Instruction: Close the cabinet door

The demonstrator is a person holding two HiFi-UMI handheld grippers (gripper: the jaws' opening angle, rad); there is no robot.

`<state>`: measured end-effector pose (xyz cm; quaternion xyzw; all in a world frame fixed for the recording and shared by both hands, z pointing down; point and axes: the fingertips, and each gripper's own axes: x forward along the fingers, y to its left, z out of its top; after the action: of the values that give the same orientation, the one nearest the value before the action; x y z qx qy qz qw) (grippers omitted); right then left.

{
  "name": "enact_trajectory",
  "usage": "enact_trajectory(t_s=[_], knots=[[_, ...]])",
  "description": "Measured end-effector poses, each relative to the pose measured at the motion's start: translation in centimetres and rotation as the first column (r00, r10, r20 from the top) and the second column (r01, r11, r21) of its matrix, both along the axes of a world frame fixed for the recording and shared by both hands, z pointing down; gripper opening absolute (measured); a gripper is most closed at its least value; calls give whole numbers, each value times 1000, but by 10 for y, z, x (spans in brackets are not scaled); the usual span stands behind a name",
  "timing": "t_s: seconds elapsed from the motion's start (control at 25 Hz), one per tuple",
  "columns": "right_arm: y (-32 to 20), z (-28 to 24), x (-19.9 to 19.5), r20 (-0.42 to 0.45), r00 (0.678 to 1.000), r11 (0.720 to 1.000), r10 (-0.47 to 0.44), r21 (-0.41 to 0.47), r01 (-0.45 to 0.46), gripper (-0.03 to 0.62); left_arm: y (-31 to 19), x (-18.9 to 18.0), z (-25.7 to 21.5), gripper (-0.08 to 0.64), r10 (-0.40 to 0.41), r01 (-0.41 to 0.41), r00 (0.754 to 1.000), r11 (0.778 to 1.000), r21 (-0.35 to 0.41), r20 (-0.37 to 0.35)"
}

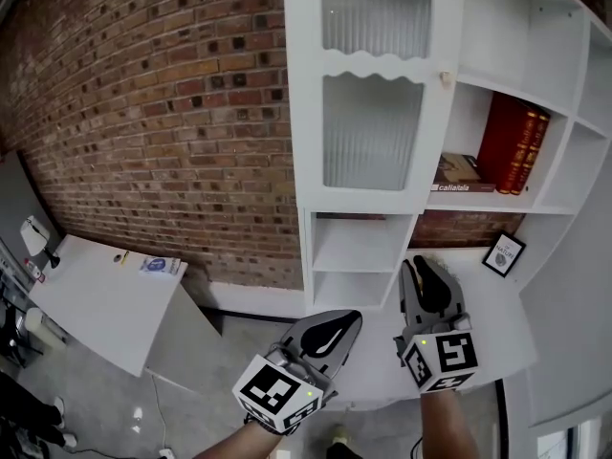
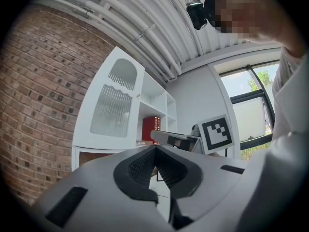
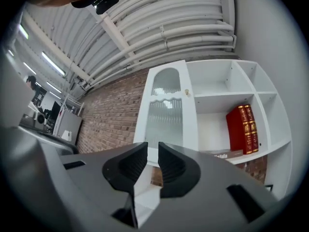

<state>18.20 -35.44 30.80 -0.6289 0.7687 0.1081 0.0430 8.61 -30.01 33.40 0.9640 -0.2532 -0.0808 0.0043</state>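
Hovering above white counter point(image 1: 492, 323) beside brick wall point(image 1: 143, 94), facing open cabinet door point(image 1: 373, 94); holding left gripper point(image 1: 350, 317) pinched closed, right gripper point(image 1: 419, 266) slightly parted, both gripping nothing.

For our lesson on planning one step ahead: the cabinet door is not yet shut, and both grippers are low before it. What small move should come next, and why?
Probably raise the right gripper toward the door near its knob: the door stands out from the cabinet, and that gripper's jaws are empty, well below it.
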Motion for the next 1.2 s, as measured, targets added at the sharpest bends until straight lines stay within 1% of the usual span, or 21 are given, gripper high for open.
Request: enact_trajectory(t_s=[0.16,0.32,0.56,0.84,1.2], knots=[[42,18,-45,0,999,998,-51,-37,51,58,26,-31,8,11,1,-1,1000,1000,-11,0],[82,30,-83,13,998,996,-65,-57,65,54,52,-61,14,11,-9,9,1000,1000,-23,1],[141,45,-124,54,996,993,-76,-83,81,48,94,-100,21,11,-20,20,1000,999,-34,-4],[187,54,-148,45,997,992,-67,-100,71,17,129,-121,25,11,-14,14,1000,998,-56,-16],[201,39,-156,44,997,995,-65,-69,68,17,141,-128,10,11,-12,11,1000,1000,-26,-15]])
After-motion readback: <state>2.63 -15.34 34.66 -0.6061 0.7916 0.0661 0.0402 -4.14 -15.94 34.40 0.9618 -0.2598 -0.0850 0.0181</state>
